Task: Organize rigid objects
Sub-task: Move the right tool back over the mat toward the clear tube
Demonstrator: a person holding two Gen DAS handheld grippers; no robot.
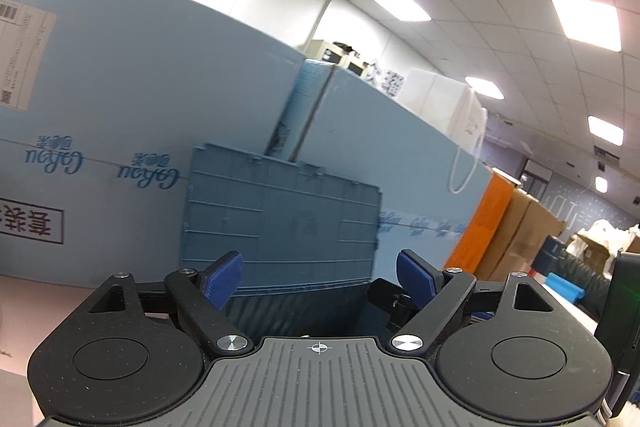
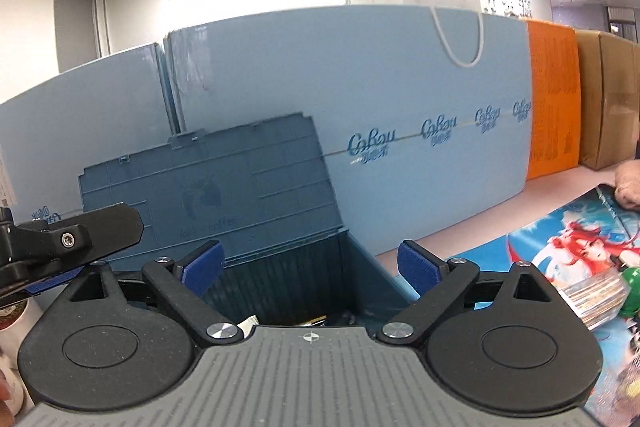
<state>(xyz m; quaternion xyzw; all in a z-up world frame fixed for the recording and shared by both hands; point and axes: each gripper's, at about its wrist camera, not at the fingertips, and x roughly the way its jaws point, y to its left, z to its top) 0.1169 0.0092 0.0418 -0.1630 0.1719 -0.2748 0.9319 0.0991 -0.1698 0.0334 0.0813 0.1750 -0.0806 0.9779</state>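
Observation:
A blue-grey plastic storage bin (image 2: 360, 279) stands against the light-blue cartons with its lid (image 2: 208, 195) raised upright behind it. My right gripper (image 2: 310, 269) hovers over the bin's mouth, open, with nothing between its blue pads (image 2: 420, 269). Small items (image 2: 248, 323) lie deep in the bin, mostly hidden by the gripper body. In the left wrist view the same lid (image 1: 280, 219) and the bin's dark inside (image 1: 296, 307) fill the centre. My left gripper (image 1: 320, 279) is open and empty there. Its finger (image 2: 72, 235) shows at the left of the right wrist view.
Tall light-blue cartons (image 2: 400, 87), an orange box (image 2: 554, 107) and brown cartons (image 2: 608, 99) wall off the back. To the right lie a colourful picture mat (image 2: 560, 239), a stack of flat items (image 2: 592, 299) and a green object (image 2: 632, 279). A person's hand (image 2: 628, 187) rests on the mat.

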